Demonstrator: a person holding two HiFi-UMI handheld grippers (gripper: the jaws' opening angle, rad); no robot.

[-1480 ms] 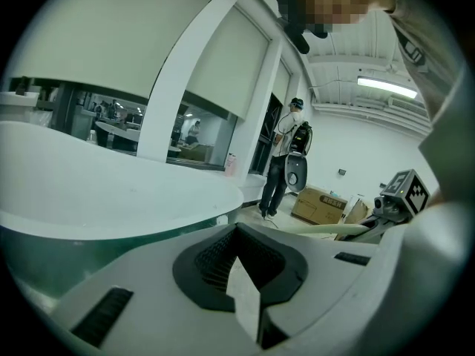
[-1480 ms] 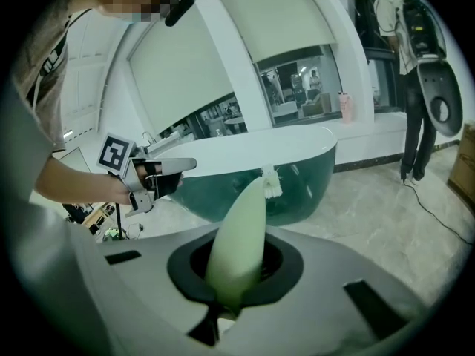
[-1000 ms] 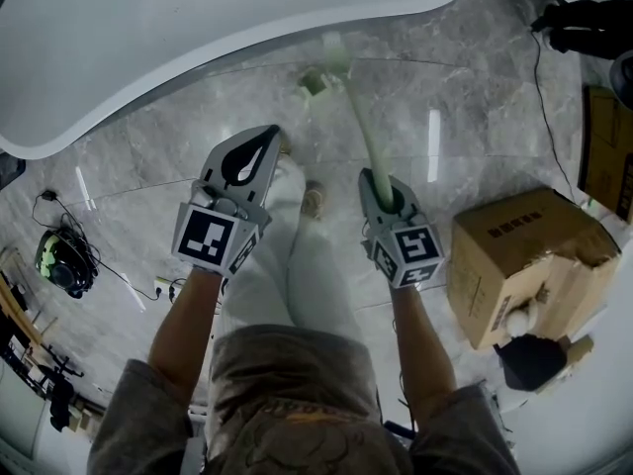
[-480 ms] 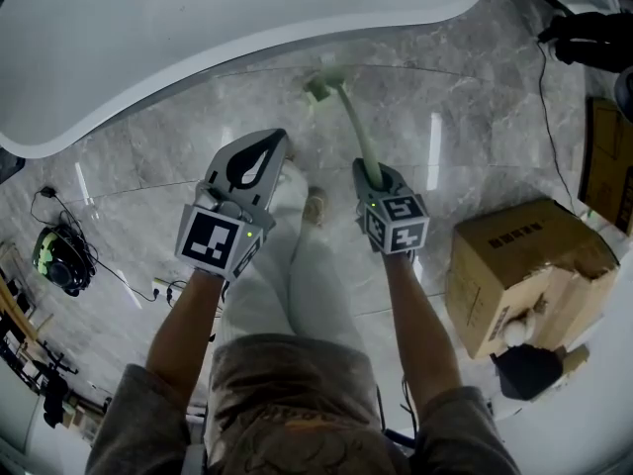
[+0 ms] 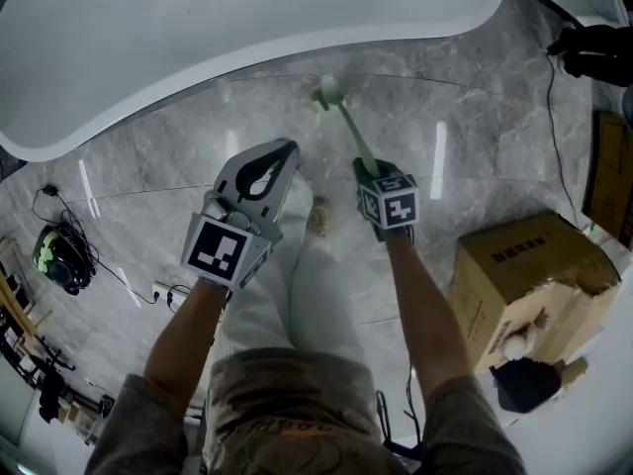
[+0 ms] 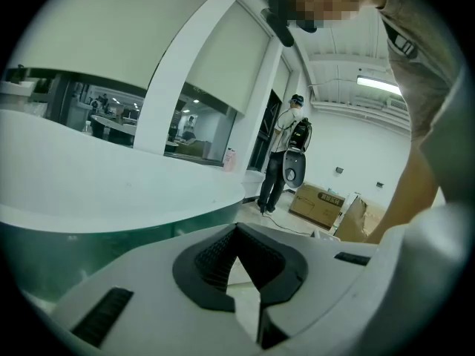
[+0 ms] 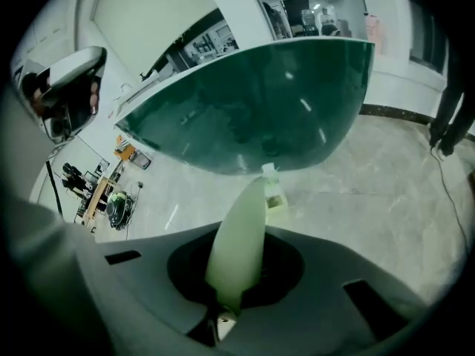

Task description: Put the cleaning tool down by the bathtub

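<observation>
Gleaming grey marble floor (image 5: 148, 156) beside white bathtub (image 5: 198, 28), cardboard box (image 5: 524, 275) nearby

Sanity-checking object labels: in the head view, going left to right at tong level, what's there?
Dark green device on a cable → left tongs → cleaning brush → right tongs → cardboard box

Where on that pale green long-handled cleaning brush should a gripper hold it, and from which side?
Grip the thick upper end of the pale green long-handled cleaning brush, coming from above along its handle, as the right gripper does. The handle slants down to a small head near the white bathtub, leaving that end uppermost.
</observation>
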